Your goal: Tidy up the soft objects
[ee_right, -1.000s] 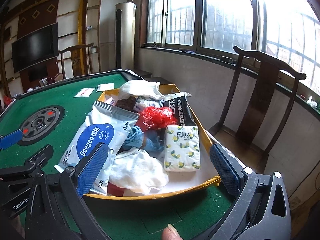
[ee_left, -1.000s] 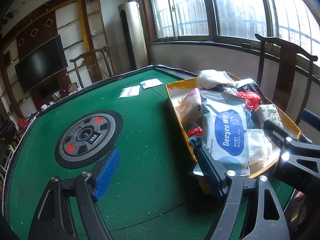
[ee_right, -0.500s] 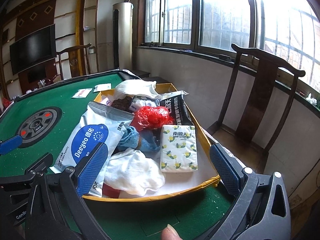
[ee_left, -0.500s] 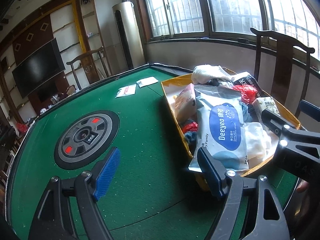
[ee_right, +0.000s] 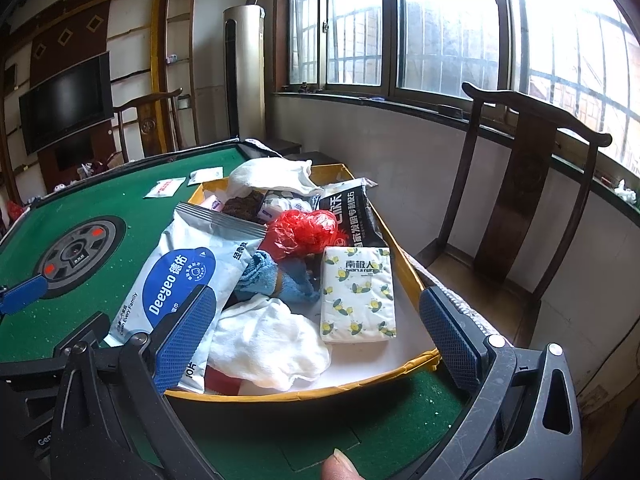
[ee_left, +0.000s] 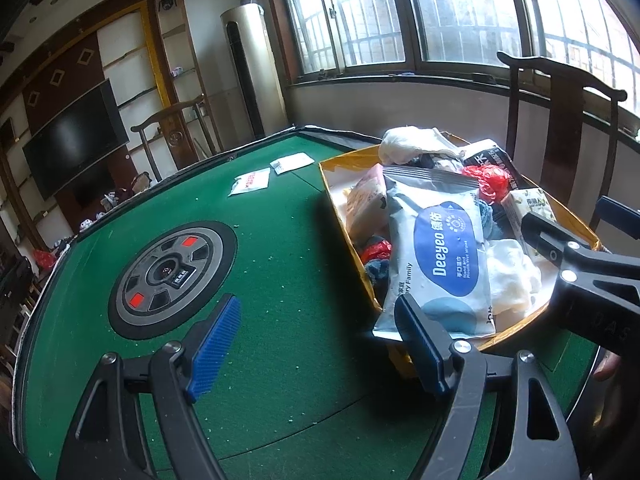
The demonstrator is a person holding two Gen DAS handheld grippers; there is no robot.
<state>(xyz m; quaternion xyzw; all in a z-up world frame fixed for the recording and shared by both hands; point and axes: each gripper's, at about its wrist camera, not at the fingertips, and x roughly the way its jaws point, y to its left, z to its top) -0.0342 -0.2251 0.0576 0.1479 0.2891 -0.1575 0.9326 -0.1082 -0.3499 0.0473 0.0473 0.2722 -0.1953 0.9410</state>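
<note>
Lower centre, right gripper (ee_right: 316, 330) spread wide, empty, over white cloth (ee_right: 266, 346): limp, light, pinch bunched middle; left gripper (ee_left: 320, 346) spread too.

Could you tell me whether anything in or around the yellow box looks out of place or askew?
Yes: the Deeyeo wet wipes pack lies slanted across the heap, and its lower end overhangs the yellow box's near rim instead of lying inside. Two small white packets also lie loose on the green table, outside the box.
</note>
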